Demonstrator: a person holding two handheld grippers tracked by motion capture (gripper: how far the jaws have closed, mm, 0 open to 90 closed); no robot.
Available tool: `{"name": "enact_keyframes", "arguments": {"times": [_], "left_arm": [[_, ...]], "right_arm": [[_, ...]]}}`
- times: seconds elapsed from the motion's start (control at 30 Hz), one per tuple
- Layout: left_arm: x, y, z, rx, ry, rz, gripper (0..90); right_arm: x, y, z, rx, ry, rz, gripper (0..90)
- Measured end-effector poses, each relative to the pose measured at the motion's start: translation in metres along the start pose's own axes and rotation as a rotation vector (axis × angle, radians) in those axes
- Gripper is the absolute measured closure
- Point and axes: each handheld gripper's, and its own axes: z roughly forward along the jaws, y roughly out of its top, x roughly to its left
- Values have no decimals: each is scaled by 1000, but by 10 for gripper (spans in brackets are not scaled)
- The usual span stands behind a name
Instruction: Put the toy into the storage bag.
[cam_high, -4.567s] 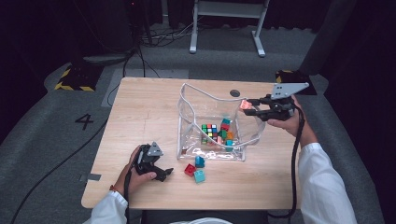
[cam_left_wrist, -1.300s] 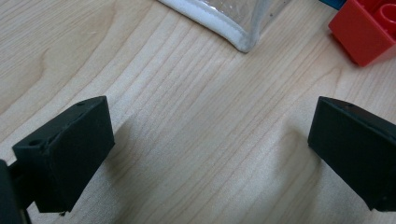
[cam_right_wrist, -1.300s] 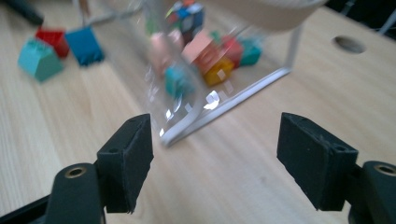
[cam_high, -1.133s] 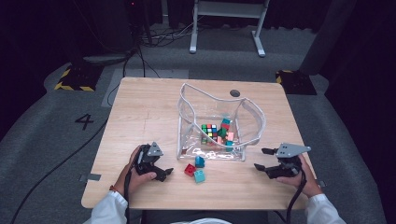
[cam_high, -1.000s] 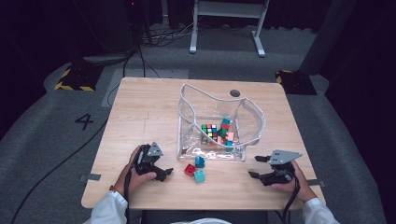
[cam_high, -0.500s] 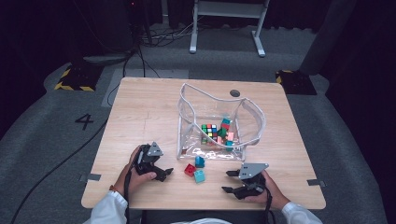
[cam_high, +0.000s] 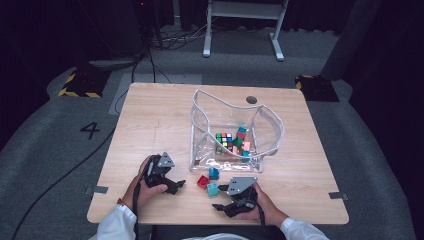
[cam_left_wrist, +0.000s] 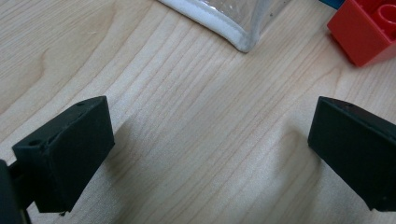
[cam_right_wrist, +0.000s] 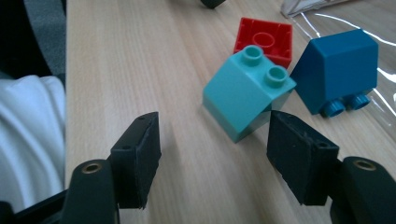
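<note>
Right gripper view gave us the clearest look: the right gripper (cam_right_wrist: 212, 161) stood partly open with nothing held between its pads, its jaws having just been opening a little. The teal brick (cam_right_wrist: 247, 93) lay on the table (cam_right_wrist: 121, 60) just ahead of the jaws, at about 12 o'clock from the gap and leaning toward the 1 o'clock pad, near it though we could not tell whether it touched. Behind it, at 12 o'clock, sat the red brick (cam_right_wrist: 264, 39); the blue brick (cam_right_wrist: 334, 67) lay tipped on its side at 2 o'clock from the teal one, just beside it.

From the high view, we saw the right gripper (cam_high: 225, 206) at 5 o'clock from the teal brick (cam_high: 212, 189), with the clear bag (cam_high: 270, 127) of coloured pieces at 12 o'clock. The left gripper (cam_high: 175, 186) rested at 9 o'clock from the bricks; in its own view the left gripper (cam_left_wrist: 210, 149) gaped wide over bare wood, holding nothing
</note>
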Motion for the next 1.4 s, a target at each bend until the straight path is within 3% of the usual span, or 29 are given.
{"name": "enact_keyframes", "arguments": {"times": [0.03,0.07,0.13,0.17,0.27,0.3,0.37,0.4,0.43,0.57,0.73,0.8,0.83,1.03,1.1,1.23,1.27,1.4], "left_arm": [[0,0,0,0,0,0,4],[0,0,0,0,0,0,4],[0,0,0,0,0,0,4],[0,0,0,0,0,0,4],[0,0,0,0,0,0,4],[0,0,0,0,0,0,4],[0,0,0,0,0,0,4],[0,0,0,0,0,0,4],[0,0,0,0,0,0,4],[0,0,0,0,0,0,4],[0,0,0,0,0,0,4],[0,0,0,0,0,0,4],[0,0,0,0,0,0,4],[0,0,0,0,0,0,4],[0,0,0,0,0,0,4],[0,0,0,-1,4,4,4],[0,0,0,-1,4,2,4],[0,0,0,0,0,0,4]], "right_arm": [[1,1,1,13,-9,21,350],[-1,3,3,-7,-12,-10,347],[1,5,5,10,-26,44,339],[-1,6,6,12,-25,9,335],[0,9,10,9,-25,37,324],[-1,11,13,-1,-29,8,323],[-2,13,15,-7,-26,0,323],[0,14,16,6,-28,32,323],[-3,14,17,1,-30,-19,323],[-2,17,21,-21,-43,7,327],[-4,16,19,-20,-54,6,456],[-4,17,19,-21,-54,9,469],[-2,17,20,-37,-58,29,472],[-3,15,18,-33,-55,18,477],[-5,13,15,-20,-38,-8,477],[-1,12,13,-14,-37,27,477],[-2,11,12,-26,-33,-6,477],[-1,8,9,-28,-34,-3,477]]}}
